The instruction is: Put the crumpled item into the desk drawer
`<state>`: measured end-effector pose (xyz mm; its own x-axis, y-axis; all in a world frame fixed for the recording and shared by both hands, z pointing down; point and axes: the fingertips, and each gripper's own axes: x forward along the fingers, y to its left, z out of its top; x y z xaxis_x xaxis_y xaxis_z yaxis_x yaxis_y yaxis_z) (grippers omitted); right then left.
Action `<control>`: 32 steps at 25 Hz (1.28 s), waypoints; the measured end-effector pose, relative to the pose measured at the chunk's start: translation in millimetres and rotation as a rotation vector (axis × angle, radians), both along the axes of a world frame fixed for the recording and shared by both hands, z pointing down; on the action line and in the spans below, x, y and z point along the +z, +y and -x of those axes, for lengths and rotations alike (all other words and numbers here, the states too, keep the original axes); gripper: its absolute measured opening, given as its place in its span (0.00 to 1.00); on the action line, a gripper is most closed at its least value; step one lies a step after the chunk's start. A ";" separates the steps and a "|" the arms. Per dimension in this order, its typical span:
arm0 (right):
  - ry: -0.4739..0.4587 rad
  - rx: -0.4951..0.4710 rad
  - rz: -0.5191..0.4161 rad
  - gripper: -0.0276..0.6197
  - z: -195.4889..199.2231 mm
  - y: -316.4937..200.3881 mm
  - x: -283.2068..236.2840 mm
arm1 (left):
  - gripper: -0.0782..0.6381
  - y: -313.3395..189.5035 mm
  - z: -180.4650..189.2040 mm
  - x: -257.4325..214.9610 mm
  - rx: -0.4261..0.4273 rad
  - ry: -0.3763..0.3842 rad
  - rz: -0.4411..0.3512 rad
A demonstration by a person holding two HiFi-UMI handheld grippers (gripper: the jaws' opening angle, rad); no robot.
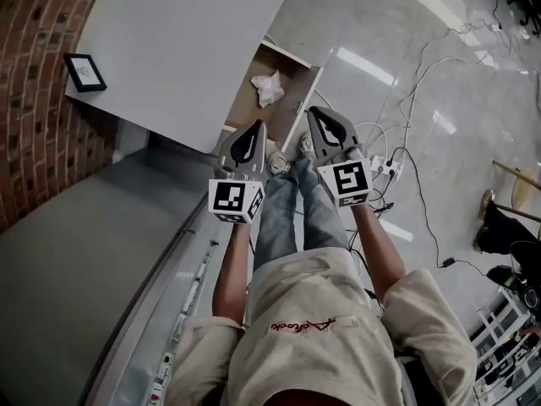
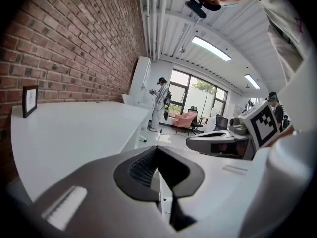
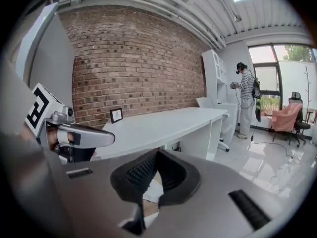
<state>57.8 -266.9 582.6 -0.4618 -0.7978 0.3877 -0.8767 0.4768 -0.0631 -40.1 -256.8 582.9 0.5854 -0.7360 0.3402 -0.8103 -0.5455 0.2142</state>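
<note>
White crumpled paper [image 1: 268, 87] lay inside the open desk drawer [image 1: 243, 106], on its brown wooden bottom. Nothing was holding it. It sat just ahead of the left gripper [image 1: 254, 128], a little past its tip. It was also ahead of the right gripper [image 1: 316, 112] and off to its left. Neither gripper touched the paper.

Both grippers were held up side by side, near each other but not touching. The left gripper's two jaws were pressed together, with nothing between them. The right gripper's jaws were pressed together too, and they were empty. Through a small gap under the right jaws I could see something white on brown. It may have been the paper in the drawer, but it was too small to be sure.

The big white desk [image 1: 186, 41] spread out ahead of the left gripper and to its left. A small black picture frame [image 1: 84, 72] stood far to the left on the desk, close to the red brick wall [image 1: 30, 100].

The person's blue jeans [image 1: 283, 218] and shoes [image 1: 278, 161] showed below the grippers. To the right of the right gripper, thin cables [image 1: 418, 91] lay on the shiny grey floor [image 1: 439, 49]. A white power strip [image 1: 385, 167] lay there too, showing just beside that gripper's marker cube.

Far ahead of the grippers, another person [image 3: 245, 95] stood by a window, with a pink chair [image 3: 287, 117] close by.
</note>
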 end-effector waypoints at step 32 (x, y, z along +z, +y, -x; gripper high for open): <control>-0.009 0.156 -0.232 0.06 -41.8 17.6 -205.7 | 0.12 7.7 58.9 -198.1 -0.062 -0.036 -0.247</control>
<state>99.6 -249.3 377.0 -0.3289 -0.9266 0.1826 -0.9407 0.3385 0.0235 -99.0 -249.1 384.9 0.5273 -0.8333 0.1658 -0.8485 -0.5267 0.0509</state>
